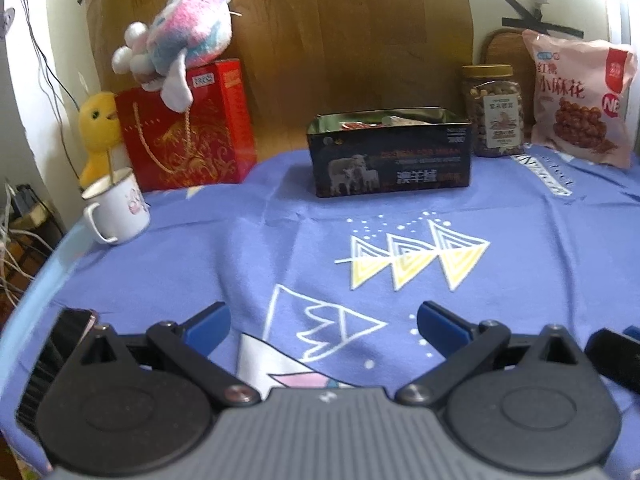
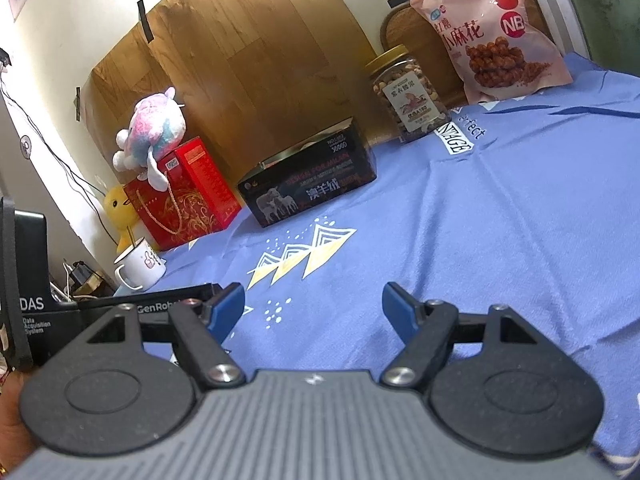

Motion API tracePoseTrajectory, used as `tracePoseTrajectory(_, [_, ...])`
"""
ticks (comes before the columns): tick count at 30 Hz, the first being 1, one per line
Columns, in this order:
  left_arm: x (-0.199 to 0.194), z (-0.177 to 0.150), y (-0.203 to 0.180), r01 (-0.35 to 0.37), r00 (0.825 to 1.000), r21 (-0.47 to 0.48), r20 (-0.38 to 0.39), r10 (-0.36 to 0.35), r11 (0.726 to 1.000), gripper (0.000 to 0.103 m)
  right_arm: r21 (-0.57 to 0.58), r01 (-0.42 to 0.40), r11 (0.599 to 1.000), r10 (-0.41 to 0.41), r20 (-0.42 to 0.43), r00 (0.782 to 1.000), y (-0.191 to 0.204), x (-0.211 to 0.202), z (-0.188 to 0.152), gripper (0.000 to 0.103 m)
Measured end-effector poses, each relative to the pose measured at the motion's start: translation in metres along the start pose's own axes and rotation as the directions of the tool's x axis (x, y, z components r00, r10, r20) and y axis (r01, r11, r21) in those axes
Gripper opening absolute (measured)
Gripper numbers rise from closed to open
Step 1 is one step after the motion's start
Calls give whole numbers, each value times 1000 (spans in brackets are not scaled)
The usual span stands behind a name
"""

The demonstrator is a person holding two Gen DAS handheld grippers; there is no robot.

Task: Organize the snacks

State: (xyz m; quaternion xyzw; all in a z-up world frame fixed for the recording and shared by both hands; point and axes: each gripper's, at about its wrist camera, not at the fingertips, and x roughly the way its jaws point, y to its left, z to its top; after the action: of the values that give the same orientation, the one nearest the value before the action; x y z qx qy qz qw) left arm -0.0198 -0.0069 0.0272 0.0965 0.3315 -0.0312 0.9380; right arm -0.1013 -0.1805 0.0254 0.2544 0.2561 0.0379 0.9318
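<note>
A black open-topped box [image 1: 390,156] [image 2: 308,182] with sheep printed on its side stands at the back of the blue cloth, with snack packets showing inside. To its right stand a clear jar of nuts [image 1: 494,110] [image 2: 406,90] with a gold lid and a pink snack bag [image 1: 580,98] [image 2: 490,32] leaning on the wall. My left gripper [image 1: 322,326] hovers open over the near cloth, nothing between its blue fingers. My right gripper [image 2: 314,306] is open and empty too, low over the cloth in front of the box.
A red gift bag [image 1: 188,134] [image 2: 186,194] with a pink plush toy [image 1: 182,44] on top stands at the back left, beside a yellow plush duck [image 1: 98,128] and a white mug [image 1: 116,208] [image 2: 138,266]. The left gripper's body [image 2: 40,316] fills the right view's left edge.
</note>
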Motion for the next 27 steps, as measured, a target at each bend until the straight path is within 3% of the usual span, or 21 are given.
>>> tracePoseTrajectory(17, [11, 1, 9, 48, 998, -36, -38, -49, 998, 103, -18, 8, 1000, -8, -33, 999, 3, 11, -3, 78])
tracePoseTrajectory(27, [10, 4, 6, 30, 999, -43, -19, -30, 999, 103, -12, 11, 1000, -12, -29, 1000, 1, 10, -2, 78])
